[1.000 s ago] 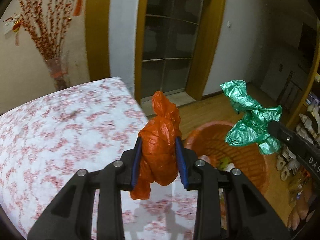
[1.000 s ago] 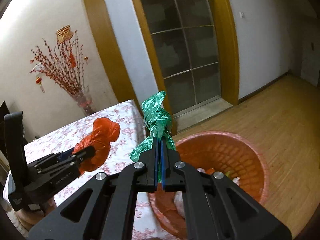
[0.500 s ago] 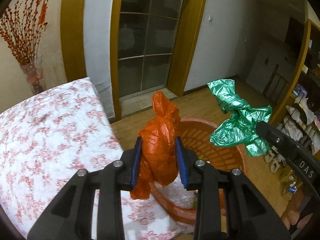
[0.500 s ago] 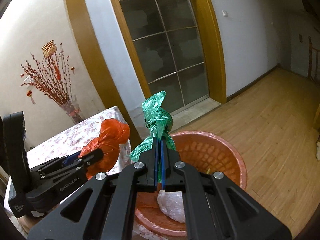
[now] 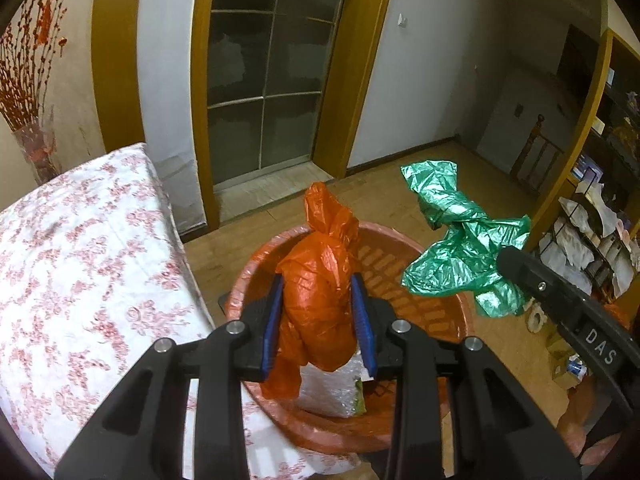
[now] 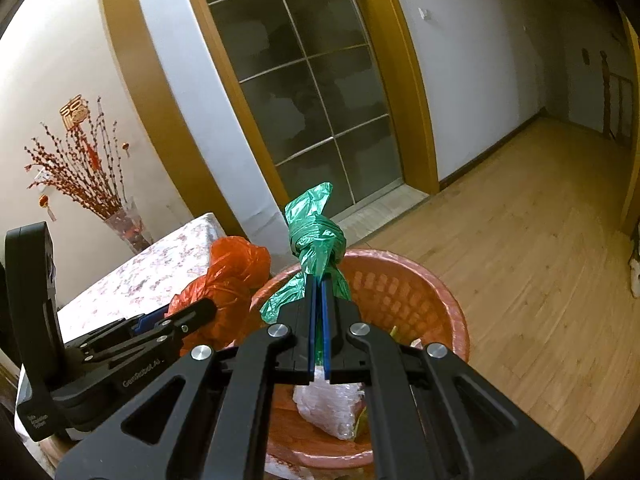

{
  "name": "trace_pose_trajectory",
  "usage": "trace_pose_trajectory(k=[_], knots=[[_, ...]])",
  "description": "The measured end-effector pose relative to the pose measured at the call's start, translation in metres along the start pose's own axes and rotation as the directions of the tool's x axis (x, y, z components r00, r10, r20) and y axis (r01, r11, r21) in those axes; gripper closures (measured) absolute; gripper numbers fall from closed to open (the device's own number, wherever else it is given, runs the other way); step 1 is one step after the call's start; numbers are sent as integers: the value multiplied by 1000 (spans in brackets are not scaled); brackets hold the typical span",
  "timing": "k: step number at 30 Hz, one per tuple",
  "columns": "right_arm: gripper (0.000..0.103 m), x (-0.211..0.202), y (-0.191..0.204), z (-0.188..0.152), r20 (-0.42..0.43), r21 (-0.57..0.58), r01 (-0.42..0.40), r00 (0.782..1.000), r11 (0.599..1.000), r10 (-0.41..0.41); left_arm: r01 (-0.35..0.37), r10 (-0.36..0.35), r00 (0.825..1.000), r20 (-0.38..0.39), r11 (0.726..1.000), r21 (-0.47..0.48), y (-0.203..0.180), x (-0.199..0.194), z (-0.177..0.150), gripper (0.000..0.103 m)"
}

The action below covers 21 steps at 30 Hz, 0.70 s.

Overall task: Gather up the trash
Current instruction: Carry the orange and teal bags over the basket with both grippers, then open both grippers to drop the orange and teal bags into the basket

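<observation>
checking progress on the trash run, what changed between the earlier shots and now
Both grippers carried their bags from beside the table to above the orange basket. Unchanged: left gripper clamps the orange bag, right gripper pinches the green bag. Nothing released yet.

Left claw point(image 5: 318, 328) clamped partway; right claw point(image 6: 319, 316) pinched fully closed.

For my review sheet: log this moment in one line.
left gripper: holds orange bag | right gripper: holds green bag | both over basket
</observation>
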State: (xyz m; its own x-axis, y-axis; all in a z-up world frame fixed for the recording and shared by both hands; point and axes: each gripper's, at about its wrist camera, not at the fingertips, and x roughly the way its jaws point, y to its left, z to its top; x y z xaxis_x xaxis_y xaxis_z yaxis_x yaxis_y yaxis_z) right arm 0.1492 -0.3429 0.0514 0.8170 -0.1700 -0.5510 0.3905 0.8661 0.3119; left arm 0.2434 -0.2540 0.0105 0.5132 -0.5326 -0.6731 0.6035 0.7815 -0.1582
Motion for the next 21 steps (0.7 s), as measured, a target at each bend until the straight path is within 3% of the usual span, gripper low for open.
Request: trace_pose_trajectory(k=[4, 6, 10, 12, 15, 18, 21], knots=[[95, 9, -13, -3, -42, 50, -15, 999, 999, 17, 8, -8, 999, -39, 1000, -2, 1, 13, -4, 62], [73, 9, -17, -5, -42, 64, -15, 999, 998, 17, -2, 2, 999, -52, 1000, -3, 2, 17, -9, 57], [55, 2, -23, -7, -25, 71, 6, 1000, 997, -4, -27, 26, 998, -62, 1000, -13, 16, 18, -15, 53], [34, -2, -24, -7, -11, 71, 23, 1000, 997, -22, -43, 42, 997, -59, 999, -22, 25, 14, -18, 50], [15, -14, -22, -9, 28, 54, 80, 996, 995, -81, -71, 70, 997, -36, 997, -21, 35, 2, -23, 40], [8, -24, -16, -12, 80, 8, 182, 980, 983, -182, -103, 103, 995, 10, 995, -9, 40, -17, -29, 29], [3, -42, -3, -21, 172, -62, 299, 943, 952, -285, -148, 147, 986, 84, 989, -2, 45, -46, -40, 13]])
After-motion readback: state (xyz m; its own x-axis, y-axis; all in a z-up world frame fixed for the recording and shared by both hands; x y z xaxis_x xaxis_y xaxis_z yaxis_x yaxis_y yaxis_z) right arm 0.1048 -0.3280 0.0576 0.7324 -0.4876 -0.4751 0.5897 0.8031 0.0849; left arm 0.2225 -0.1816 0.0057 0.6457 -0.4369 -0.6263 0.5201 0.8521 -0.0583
